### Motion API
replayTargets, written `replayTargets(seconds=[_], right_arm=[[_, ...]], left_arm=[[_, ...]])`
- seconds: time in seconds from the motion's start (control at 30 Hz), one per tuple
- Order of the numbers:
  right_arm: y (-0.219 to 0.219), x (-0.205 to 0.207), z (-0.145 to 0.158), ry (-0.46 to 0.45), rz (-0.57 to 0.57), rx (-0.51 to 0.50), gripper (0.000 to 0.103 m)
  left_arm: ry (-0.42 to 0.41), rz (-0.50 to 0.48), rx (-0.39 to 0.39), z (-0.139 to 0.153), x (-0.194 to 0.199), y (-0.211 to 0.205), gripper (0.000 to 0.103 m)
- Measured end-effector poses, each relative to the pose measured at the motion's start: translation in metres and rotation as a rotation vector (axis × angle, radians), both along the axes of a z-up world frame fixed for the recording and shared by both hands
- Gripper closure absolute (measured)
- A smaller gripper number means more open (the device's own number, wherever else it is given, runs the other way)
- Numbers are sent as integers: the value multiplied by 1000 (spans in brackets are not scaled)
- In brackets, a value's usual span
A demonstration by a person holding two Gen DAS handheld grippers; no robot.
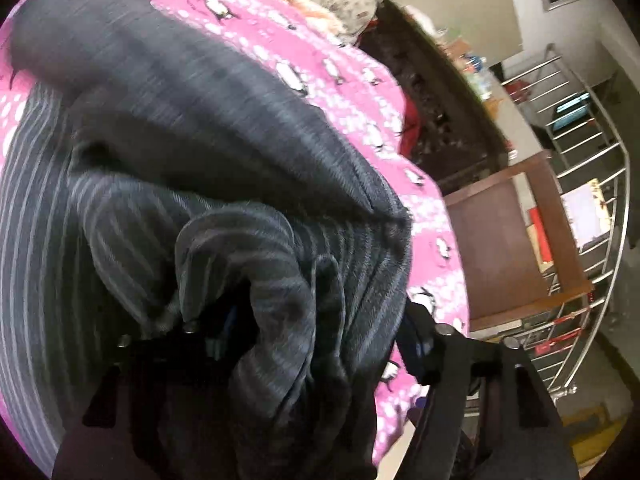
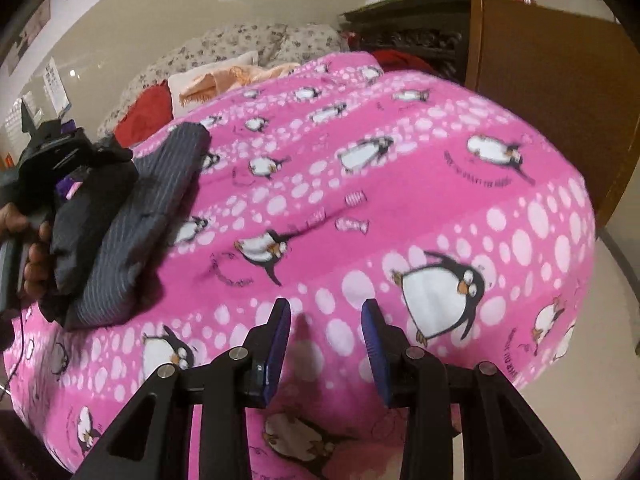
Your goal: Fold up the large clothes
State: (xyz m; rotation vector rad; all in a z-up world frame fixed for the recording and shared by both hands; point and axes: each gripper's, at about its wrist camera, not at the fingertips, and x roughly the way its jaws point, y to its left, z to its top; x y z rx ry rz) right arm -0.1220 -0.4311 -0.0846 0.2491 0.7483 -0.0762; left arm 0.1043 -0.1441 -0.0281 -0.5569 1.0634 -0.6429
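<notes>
A dark grey striped garment (image 1: 224, 168) lies bunched and folded on a pink penguin-print blanket (image 1: 332, 64). My left gripper (image 1: 304, 344) has thick folds of this garment between and over its fingers, which are mostly hidden by cloth. In the right wrist view the same garment (image 2: 132, 220) shows as a folded bundle at the left, with the left gripper and the hand holding it (image 2: 48, 184) on it. My right gripper (image 2: 326, 320) is open and empty, hovering over the blanket (image 2: 460, 208) to the right of the bundle.
Floral pillows (image 2: 240, 48), a red cloth (image 2: 146, 110) and a peach cloth lie at the bed's head. A dark carved cabinet (image 1: 436, 112), a brown wooden board (image 1: 516, 236) and a metal railing (image 1: 592, 184) stand beside the bed.
</notes>
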Motion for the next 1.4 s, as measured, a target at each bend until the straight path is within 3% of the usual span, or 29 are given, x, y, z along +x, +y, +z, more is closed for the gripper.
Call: replayTargets(seconds=[0.1, 0.33, 0.43, 0.5, 0.6, 0.67, 0.77, 0.83, 0.9, 1.03, 1.17, 1.3, 1.4], right_arm=[[5, 1, 15, -30, 7, -25, 69], [14, 15, 53, -98, 35, -88, 69], [21, 25, 69, -122, 53, -87, 69], [33, 32, 83, -160, 92, -78, 69], [64, 41, 108, -243, 237, 10, 69], [93, 48, 123, -282, 339, 53, 69], [138, 67, 133, -294, 455, 51, 69], [162, 85, 127, -258, 526, 57, 69], [177, 103, 111, -166, 556, 40, 69], [169, 107, 61, 29, 501, -126, 68], [138, 93, 16, 147, 498, 27, 68], [134, 86, 63, 23, 489, -15, 68], [140, 98, 114, -118, 490, -27, 66]], left_arm=[[-31, -24, -13, 6, -22, 4, 33], [-124, -85, -144, 46, -80, 42, 33], [-254, -41, -68, 62, -97, 73, 33], [-294, 22, -8, 60, -100, 92, 32], [-237, 63, 71, 33, -98, 110, 32], [-200, 83, 79, 14, -105, 120, 32], [-247, 80, 90, 8, -123, 120, 32], [-270, 67, 120, 5, -130, 117, 32], [-290, 56, 152, 5, -130, 110, 32], [-281, 38, 141, -3, -127, 104, 32], [-318, 23, 164, -10, -129, 95, 32], [-414, 22, 280, -16, -138, 84, 32], [-429, 31, 267, -21, -139, 86, 32]])
